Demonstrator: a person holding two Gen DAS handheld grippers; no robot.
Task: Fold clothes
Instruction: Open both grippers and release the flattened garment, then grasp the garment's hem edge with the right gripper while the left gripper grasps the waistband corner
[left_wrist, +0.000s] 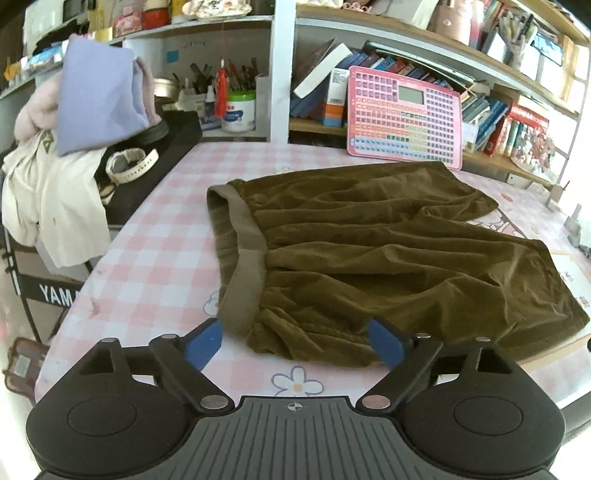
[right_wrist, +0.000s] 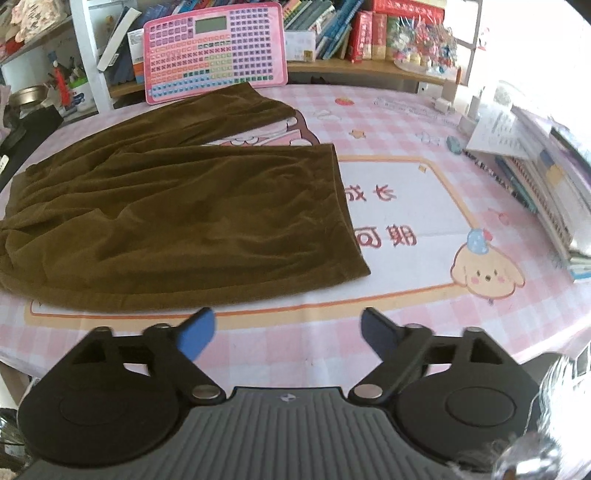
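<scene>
Your brown trousers (left_wrist: 369, 251) lie spread flat on the pink checked table (left_wrist: 155, 236), waistband (left_wrist: 243, 266) toward your left. Your left claw (left_wrist: 295, 341) stands wide at the waistband corner, gripping nothing; your right claw (right_wrist: 288, 334) is wide and empty, near the leg hem. A pink keyboard toy (right_wrist: 214, 48) leans just behind the trousers, books (right_wrist: 546, 184) stacked at right, clothes (left_wrist: 55, 184) heaped at left.

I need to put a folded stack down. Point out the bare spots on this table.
Freest: the tablecloth between the brown trousers hem and the stack of books at the right edge. A narrower strip lies between the waistband and the black case. Crowded: the back edge by the pink keyboard toy.
</scene>
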